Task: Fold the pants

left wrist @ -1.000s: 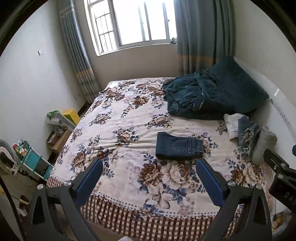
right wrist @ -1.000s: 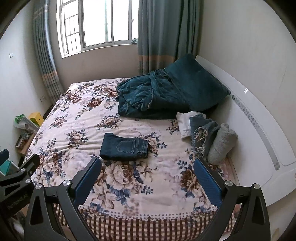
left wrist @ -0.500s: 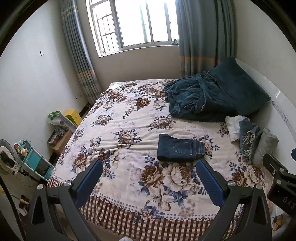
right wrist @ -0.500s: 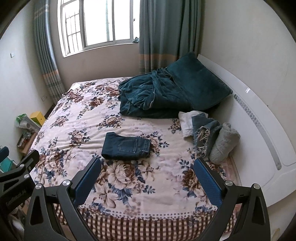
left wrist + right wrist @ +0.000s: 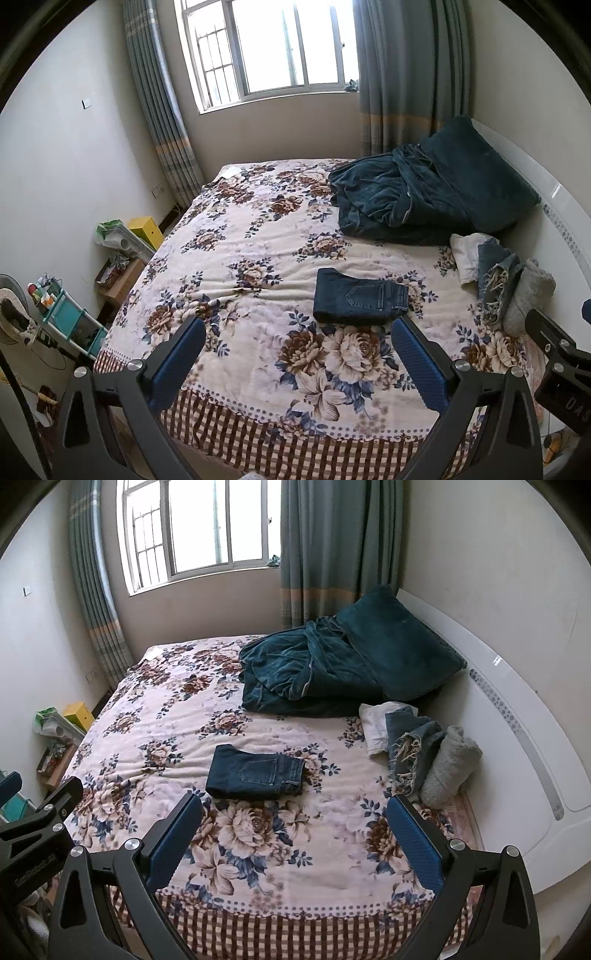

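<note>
Lying folded: pants (image 5: 360, 302) (image 5: 256, 771) on bed (image 5: 236, 236) (image 5: 155, 738)
Left gripper (image 5: 297, 363): wide, empty
Right gripper (image 5: 295, 840): wide, empty

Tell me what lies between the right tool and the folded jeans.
Nothing visible does. Only bare floral bedspread lies between the open right tool and the folded jeans; the clothes pile sits off to the side.
</note>
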Tool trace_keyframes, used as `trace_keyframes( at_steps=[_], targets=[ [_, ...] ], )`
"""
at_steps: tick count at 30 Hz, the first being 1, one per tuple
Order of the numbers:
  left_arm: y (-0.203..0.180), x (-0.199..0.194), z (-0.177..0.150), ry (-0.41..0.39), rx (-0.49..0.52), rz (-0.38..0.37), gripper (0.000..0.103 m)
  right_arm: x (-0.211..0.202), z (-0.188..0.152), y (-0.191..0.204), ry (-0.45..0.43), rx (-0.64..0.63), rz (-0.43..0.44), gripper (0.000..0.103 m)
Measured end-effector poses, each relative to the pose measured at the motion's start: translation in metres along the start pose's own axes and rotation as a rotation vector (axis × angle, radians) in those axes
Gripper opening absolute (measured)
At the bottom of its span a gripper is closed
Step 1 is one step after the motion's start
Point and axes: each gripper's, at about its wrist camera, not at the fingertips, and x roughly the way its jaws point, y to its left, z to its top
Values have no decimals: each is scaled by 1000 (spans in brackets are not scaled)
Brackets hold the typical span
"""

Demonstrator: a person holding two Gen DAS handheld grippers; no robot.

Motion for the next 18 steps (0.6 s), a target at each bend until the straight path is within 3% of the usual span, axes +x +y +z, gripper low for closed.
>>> trace_keyframes(
  at_steps=[18],
  targets=[
    [7,0,8,8,-38,2,103,3,7,0,2,-8,27,103]
  ],
)
